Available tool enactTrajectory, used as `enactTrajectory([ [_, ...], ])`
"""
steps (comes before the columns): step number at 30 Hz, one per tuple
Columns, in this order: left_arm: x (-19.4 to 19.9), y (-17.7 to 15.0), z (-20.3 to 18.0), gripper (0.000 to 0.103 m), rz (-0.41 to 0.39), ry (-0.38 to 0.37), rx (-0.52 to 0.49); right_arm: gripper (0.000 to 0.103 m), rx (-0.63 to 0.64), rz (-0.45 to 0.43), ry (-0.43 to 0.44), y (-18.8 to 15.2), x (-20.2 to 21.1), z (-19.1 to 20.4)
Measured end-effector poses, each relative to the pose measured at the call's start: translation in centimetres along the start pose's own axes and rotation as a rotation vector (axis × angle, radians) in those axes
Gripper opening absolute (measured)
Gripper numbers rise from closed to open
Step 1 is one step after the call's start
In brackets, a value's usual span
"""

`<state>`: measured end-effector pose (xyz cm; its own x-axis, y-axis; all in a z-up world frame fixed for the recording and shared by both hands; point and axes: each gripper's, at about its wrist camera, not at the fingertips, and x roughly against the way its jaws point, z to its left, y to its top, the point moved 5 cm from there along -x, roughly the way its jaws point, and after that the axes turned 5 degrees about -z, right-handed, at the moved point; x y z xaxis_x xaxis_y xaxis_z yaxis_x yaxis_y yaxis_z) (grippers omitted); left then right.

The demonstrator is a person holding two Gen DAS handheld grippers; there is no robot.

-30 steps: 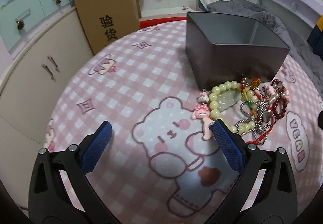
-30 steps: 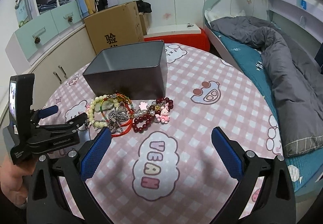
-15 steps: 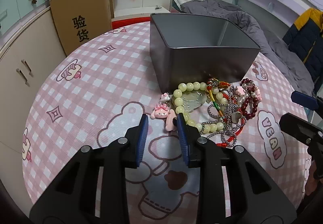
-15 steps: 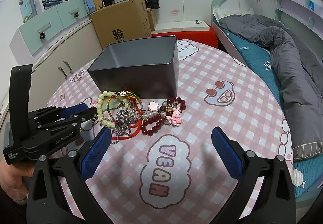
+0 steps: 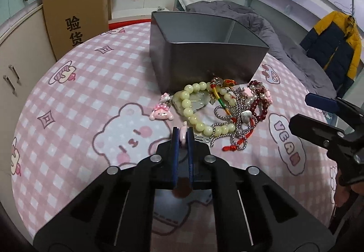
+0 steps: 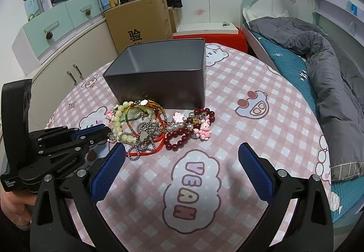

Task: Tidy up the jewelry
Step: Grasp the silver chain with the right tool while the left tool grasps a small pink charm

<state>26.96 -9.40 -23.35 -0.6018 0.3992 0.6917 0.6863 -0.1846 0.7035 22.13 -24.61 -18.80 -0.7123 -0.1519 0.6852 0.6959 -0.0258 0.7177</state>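
My left gripper (image 5: 182, 136) has just closed its jaws on a small pink charm (image 5: 182, 133) beside the jewelry pile (image 5: 218, 107), which lies mid-tabletop against the grey tin (image 5: 204, 63). Lifting may drag the tangled beads along (the charm may be linked). My right gripper (image 6: 182, 167) hangs wide open, empty. The tablecloth (image 6: 250, 83) reads "VEAN"; the carton (image 5: 75, 17) "验货".

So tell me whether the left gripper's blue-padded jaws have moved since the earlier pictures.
Yes. The left gripper has just closed from wide open onto a small pink charm, beside the pale green bead bracelet.
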Motion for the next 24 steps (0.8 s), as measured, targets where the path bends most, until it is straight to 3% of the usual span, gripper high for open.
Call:
enactTrajectory([
  [7, 2.1, 0.1, 2.0, 0.007, -0.043, 0.043, 0.043, 0.092, 0.02, 0.02, 0.075, -0.1, -1.0, 1.6],
  [9, 2.6, 0.4, 2.3, 0.007, -0.055, 0.053, 0.048, 0.075, 0.026, 0.031, 0.102, -0.1, -1.5, 2.2],
  [14, 3.3, 1.1, 2.7, 0.007, -0.074, 0.063, 0.052, 0.054, 0.042, 0.037, 0.13, 0.5, -3.1, 3.3],
  [21, 3.4, 0.7, 2.4, 0.007, -0.073, 0.058, 0.046, 0.014, 0.1, 0.088, 0.138, -0.1, -5.0, 3.5],
  [24, 3.5, 0.8, 2.3, 0.007, -0.072, 0.056, 0.045, 0.012, 0.135, 0.09, 0.15, -0.4, -4.8, 3.7],
])
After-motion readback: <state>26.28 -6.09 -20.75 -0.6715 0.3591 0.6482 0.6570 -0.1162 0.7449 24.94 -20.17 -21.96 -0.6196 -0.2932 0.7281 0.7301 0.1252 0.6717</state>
